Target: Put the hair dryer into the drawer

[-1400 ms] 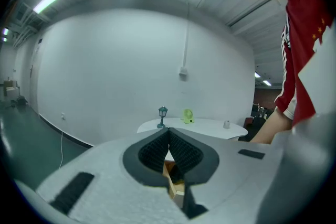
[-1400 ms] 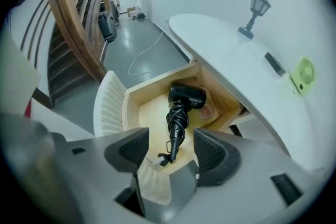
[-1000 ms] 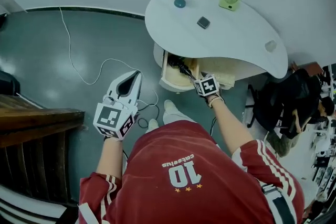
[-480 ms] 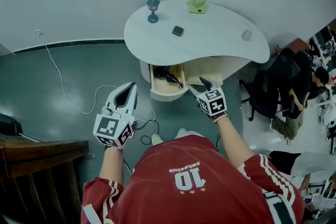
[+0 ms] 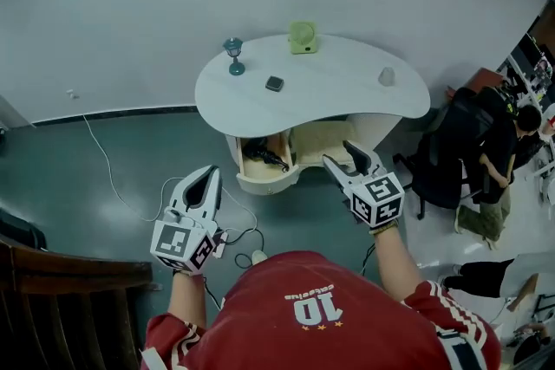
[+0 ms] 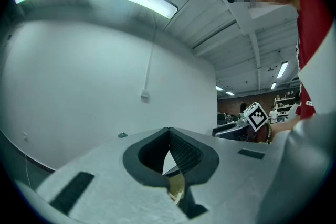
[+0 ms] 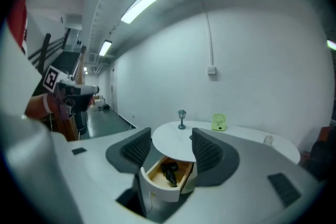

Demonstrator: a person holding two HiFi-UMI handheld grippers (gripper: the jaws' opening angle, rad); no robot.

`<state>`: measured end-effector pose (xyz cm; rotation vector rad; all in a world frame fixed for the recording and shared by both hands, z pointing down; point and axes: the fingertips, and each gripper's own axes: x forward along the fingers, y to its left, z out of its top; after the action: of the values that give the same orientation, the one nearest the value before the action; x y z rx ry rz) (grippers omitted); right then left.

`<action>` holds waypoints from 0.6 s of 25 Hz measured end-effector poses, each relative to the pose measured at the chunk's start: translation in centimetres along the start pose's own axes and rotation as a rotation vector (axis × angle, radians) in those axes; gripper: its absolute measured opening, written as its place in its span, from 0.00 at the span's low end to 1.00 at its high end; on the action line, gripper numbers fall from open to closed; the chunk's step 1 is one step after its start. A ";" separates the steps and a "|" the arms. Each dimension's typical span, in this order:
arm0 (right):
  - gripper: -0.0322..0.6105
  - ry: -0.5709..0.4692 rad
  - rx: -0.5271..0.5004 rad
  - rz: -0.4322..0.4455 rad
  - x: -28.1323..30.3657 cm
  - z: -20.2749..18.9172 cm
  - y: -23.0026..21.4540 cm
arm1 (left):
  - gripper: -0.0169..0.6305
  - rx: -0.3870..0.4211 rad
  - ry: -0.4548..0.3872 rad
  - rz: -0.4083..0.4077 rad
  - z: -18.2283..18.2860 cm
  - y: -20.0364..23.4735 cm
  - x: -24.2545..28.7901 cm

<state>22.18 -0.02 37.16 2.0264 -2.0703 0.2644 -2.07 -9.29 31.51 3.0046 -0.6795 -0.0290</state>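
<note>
Right claw [image 5: 339,152] now clear of drawer [image 5: 263,185]

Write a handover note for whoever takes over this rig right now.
Left tongs: shut, empty, held away from the table.
Right tongs: open but closing, nothing between them, raised in front of the drawer.
Hair dryer: lying inside the open drawer under the white table.
Done: the dryer is in the drawer.
Left: probably only pushing the drawer shut.
</note>
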 end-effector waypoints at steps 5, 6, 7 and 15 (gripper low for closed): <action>0.43 -0.108 -0.006 0.018 -6.6 3.4 -0.9 | 0.03 -0.004 -0.038 0.023 2.5 -5.2 -1.0; 0.43 -0.131 -0.006 0.024 -7.9 4.1 -1.0 | 0.03 -0.008 -0.040 0.019 2.7 -6.5 -1.1; 0.42 -0.154 -0.003 0.030 -9.2 4.6 -1.1 | 0.03 -0.019 -0.043 0.017 2.8 -7.8 -1.2; 0.37 -0.306 -0.001 0.066 -19.2 7.7 -0.5 | 0.03 0.000 -0.078 -0.011 4.0 -18.9 -3.6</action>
<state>22.69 16.17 24.19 2.1106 -2.3146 -0.0403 2.67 9.07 26.36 3.0211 -0.6701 -0.1475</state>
